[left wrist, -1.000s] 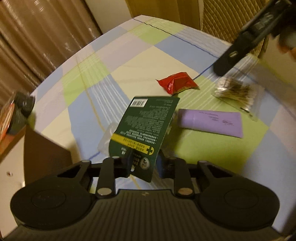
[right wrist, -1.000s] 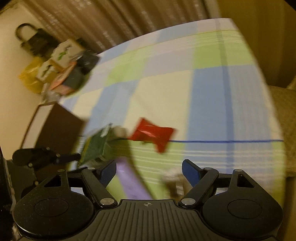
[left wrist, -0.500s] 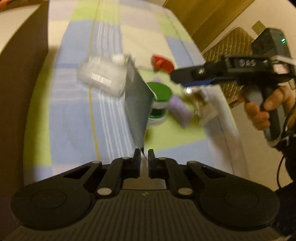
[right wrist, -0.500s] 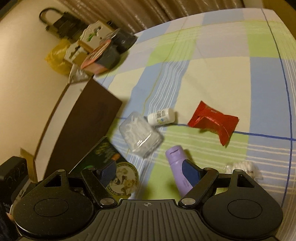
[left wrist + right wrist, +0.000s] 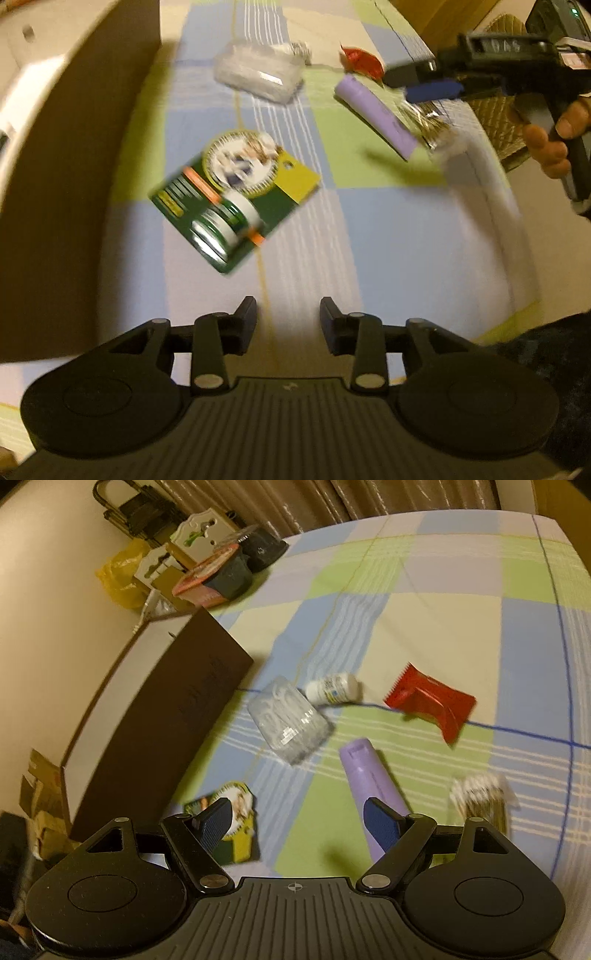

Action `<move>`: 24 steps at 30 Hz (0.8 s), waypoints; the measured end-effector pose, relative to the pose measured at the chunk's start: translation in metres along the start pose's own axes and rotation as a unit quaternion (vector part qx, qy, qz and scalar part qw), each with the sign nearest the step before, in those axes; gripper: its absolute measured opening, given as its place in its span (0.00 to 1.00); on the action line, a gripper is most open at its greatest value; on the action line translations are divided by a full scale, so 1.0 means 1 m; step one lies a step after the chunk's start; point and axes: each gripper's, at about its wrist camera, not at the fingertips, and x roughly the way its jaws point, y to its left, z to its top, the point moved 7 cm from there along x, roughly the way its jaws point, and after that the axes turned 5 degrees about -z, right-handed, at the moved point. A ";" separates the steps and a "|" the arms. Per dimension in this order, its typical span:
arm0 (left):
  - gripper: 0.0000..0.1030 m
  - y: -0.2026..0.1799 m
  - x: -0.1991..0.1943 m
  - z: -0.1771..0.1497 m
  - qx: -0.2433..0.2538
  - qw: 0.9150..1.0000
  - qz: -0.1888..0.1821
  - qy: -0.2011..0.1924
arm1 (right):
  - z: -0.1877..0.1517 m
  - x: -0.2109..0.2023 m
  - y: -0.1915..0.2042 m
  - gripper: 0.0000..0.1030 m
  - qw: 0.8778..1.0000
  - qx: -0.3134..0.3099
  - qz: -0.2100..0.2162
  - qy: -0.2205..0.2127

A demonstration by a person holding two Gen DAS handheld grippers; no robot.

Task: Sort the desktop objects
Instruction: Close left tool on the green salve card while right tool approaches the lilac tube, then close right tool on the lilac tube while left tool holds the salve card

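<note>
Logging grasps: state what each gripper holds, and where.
Nothing. The left gripper is open; the green card pack lies flat. The right gripper is open and empty.

Each camera sits behind its own jaws, looking forward and down at the checked cloth from close above. The left wrist view faces across toward the right gripper. Both views share the purple tube, green card pack and brown box.

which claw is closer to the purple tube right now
Right. The right claw hangs open just above the purple tube; the open left claw sits well back, beyond the green card pack.
</note>
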 end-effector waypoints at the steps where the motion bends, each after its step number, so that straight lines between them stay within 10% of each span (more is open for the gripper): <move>1: 0.32 0.002 -0.001 0.003 0.013 1.000 0.020 -0.012 | -0.004 -0.001 -0.001 0.80 1.000 -0.001 -0.003 0.003; 9: 0.43 0.011 0.022 0.044 0.136 0.983 0.122 -0.030 | -0.024 -0.020 -0.014 0.80 1.000 0.006 -0.031 0.004; 15: 0.28 0.009 0.039 0.030 0.136 0.985 0.103 -0.010 | -0.038 -0.043 -0.027 0.80 0.998 0.003 -0.060 -0.009; 24: 0.34 -0.006 0.038 0.027 0.109 0.991 0.077 -0.025 | -0.052 -0.037 -0.029 0.80 0.995 -0.039 -0.091 0.006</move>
